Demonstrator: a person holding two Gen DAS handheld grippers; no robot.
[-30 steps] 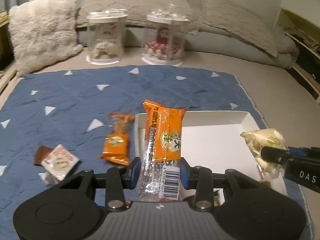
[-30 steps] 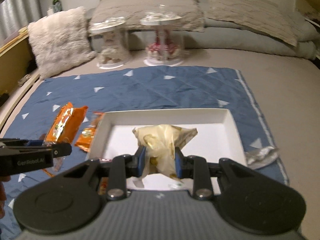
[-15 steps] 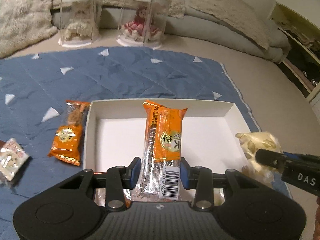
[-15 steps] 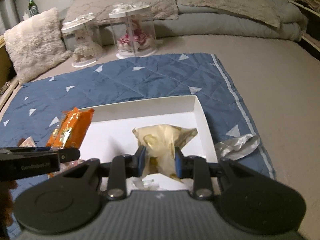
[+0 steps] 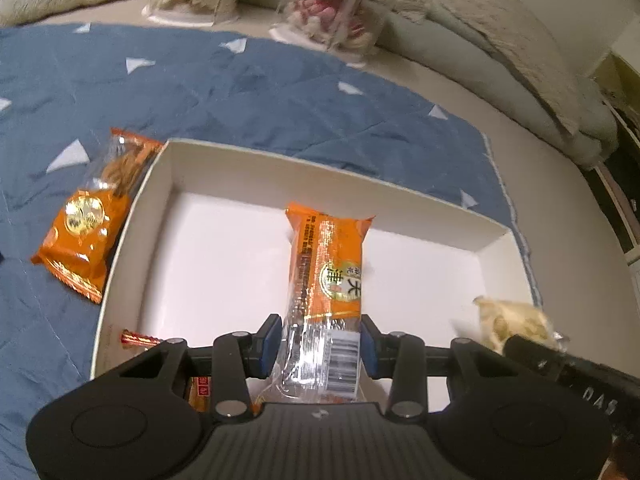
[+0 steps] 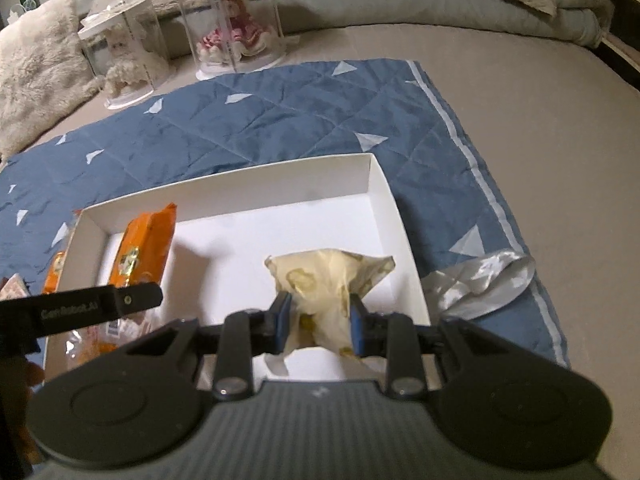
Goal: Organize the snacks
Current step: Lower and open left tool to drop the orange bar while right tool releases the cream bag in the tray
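Left gripper point(image 5: 320, 346) is clamped on an orange snack pack point(image 5: 328, 276), both blue pads pressed into its clear barcode end, pack sticking out toward 12 o'clock above the floor of the white box point(image 5: 224, 264). Right gripper point(image 6: 319, 322) is clamped on a pale yellow snack bag point(image 6: 328, 280), bag bunched between the pads and fanning out toward 12 o'clock, also above the box floor, toward its right side. In the left wrist view the right gripper and its yellow bag sit at 4 o'clock, at the box's right wall. In the right wrist view the left gripper's finger comes in at 9 o'clock with the orange pack above it, over the left half of the box. Box sits on a blue quilted mat point(image 6: 280, 128) with white triangles. A second orange snack point(image 5: 90, 220) lies on the mat just beside the box's left wall, at 9 o'clock in the left view; contact with the wall unclear. More wrappers in the box's near-left corner, mostly hidden by the gripper body. A crumpled silver wrapper point(image 6: 480, 280) lies on the mat edge right of the box, 3 o'clock in the right view. Two clear doll display cases point(image 6: 232, 20) stand past the mat at 11–12 o'clock.
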